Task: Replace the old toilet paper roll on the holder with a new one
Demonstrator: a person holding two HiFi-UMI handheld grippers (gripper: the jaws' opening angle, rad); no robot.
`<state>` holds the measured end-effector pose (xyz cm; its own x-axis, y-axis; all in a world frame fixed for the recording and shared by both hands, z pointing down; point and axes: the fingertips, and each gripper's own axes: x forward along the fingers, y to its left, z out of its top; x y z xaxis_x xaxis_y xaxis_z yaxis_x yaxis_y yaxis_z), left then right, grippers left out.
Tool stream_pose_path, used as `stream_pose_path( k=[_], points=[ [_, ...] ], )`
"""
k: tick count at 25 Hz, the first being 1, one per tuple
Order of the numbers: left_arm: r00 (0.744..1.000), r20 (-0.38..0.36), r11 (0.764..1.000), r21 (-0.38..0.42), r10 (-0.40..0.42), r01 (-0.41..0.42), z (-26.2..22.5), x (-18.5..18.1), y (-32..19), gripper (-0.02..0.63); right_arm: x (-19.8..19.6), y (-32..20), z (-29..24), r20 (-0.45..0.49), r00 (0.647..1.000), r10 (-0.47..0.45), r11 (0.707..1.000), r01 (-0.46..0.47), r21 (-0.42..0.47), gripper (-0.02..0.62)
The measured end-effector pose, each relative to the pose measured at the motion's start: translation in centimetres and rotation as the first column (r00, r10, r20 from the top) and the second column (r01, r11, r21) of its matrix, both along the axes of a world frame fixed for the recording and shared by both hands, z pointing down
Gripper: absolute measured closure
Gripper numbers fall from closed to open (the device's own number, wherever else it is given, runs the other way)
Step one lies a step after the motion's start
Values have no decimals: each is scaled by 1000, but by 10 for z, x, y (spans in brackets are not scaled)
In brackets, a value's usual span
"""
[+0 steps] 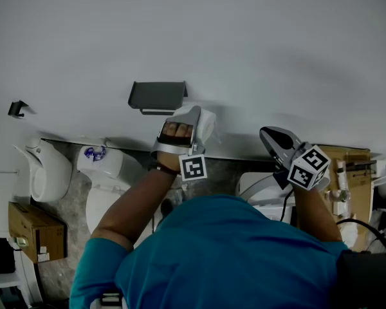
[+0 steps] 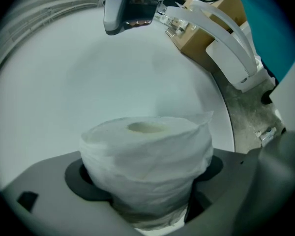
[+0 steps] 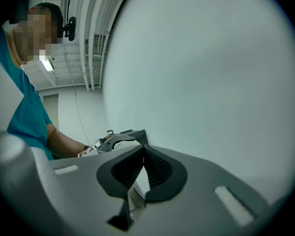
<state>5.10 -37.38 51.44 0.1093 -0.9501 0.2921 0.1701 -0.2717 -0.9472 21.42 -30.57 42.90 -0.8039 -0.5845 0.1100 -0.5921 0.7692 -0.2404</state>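
A plain white wall (image 1: 257,37) fills the upper half of the head view and the background of both gripper views. Nearest the camera is the person's teal shirt (image 1: 231,256), with both forearms reaching away toward the wall. On the floor at the left stands what looks like a white toilet (image 1: 106,195), though the steep angle makes its shape hard to read. A cardboard box (image 1: 35,232) sits on the floor at the near left, and a second cardboard box (image 1: 352,172) stands at the right against the wall.

The left gripper (image 1: 188,120) is held up close to the wall, left of the right gripper. Its jaws stand wide and clamp the new toilet paper roll (image 2: 147,156) by its sides. In the left gripper view the roll's flat end with the core hole faces up, and the outer layers are loosely wrinkled. In the head view the roll (image 1: 207,124) shows just to the right of the gripper's tips.

The right gripper (image 3: 143,154) is held near the wall, well apart from the roll. Its ridged jaws meet at the tips with nothing between them.

The grey holder (image 1: 157,96) is mounted on the wall, just above and to the left of the roll. Whether the roll touches it cannot be told.
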Motion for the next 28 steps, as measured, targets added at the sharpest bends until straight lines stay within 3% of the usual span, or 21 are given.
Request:
stream_pose_path(
  k=[10, 17, 28],
  points=[
    [999, 43, 999, 35, -10, 9, 1, -7, -3, 118, 0, -1, 1, -4, 1000, -4, 1000, 4, -5, 591],
    [995, 99, 999, 44, 24, -28, 10, 1, -10, 118, -2, -2, 4, -6, 1000, -1, 1000, 1, -15, 591],
    [994, 104, 998, 59, -33, 27, 8, 2, -31, 118, -8, 4, 4, -5, 1000, -20, 1000, 20, -12, 591]
  ],
)
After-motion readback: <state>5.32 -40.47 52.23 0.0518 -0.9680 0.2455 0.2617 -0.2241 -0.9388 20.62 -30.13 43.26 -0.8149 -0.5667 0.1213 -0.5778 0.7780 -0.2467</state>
